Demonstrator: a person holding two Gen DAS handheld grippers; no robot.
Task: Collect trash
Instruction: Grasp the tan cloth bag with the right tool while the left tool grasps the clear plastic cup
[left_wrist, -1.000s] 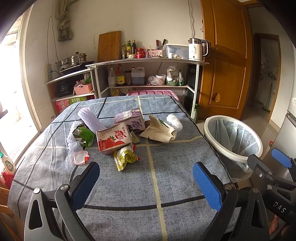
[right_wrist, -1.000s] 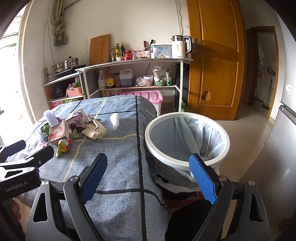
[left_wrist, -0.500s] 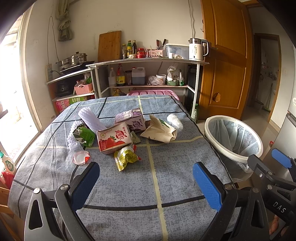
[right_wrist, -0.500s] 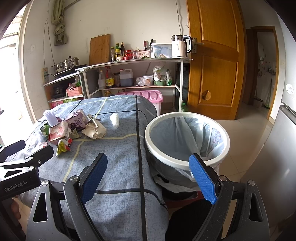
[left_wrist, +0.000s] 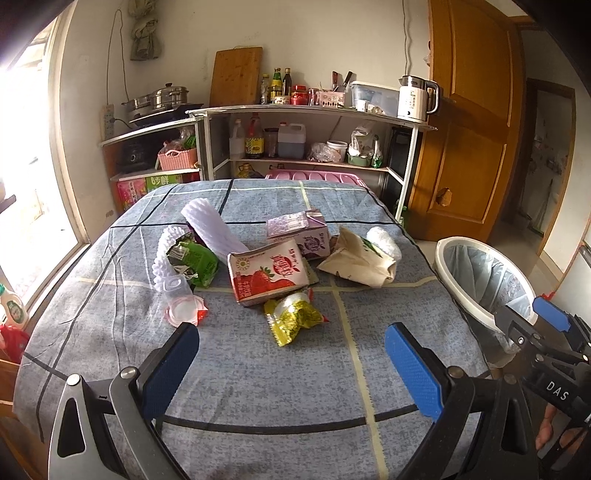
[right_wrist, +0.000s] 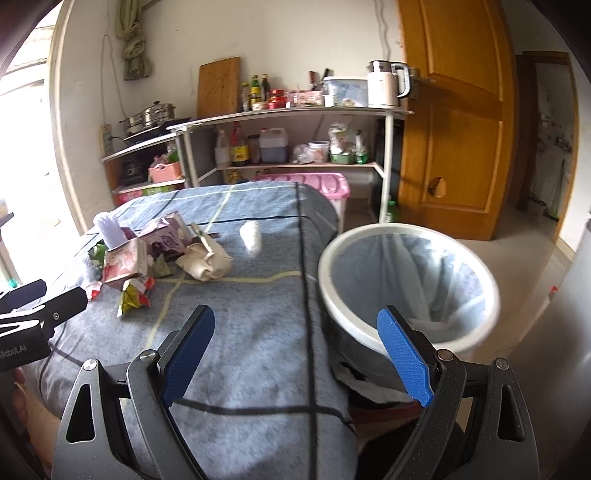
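Trash lies in a heap mid-table: a strawberry carton (left_wrist: 267, 275), a purple carton (left_wrist: 301, 236), a yellow-green wrapper (left_wrist: 295, 321), a beige paper bag (left_wrist: 356, 260), a green packet (left_wrist: 194, 260), a clear plastic cup (left_wrist: 179, 304), white foam netting (left_wrist: 214, 229) and a white wad (left_wrist: 384, 240). My left gripper (left_wrist: 291, 365) hovers open over the near table, short of the wrapper. My right gripper (right_wrist: 295, 350) is open above the table's right edge, beside the white bin (right_wrist: 406, 288) lined with a bag. In the right wrist view, the heap (right_wrist: 147, 254) sits far left.
The table carries a blue checked cloth (left_wrist: 258, 387). Behind it stand metal shelves (left_wrist: 306, 110) with bottles, a kettle and pots, and a pink tub (right_wrist: 317, 184). A wooden door (left_wrist: 476, 122) is at right. A bright window runs along the left.
The right wrist view has shifted slightly right and blurs at the bin. The left gripper and the trash stand as before.
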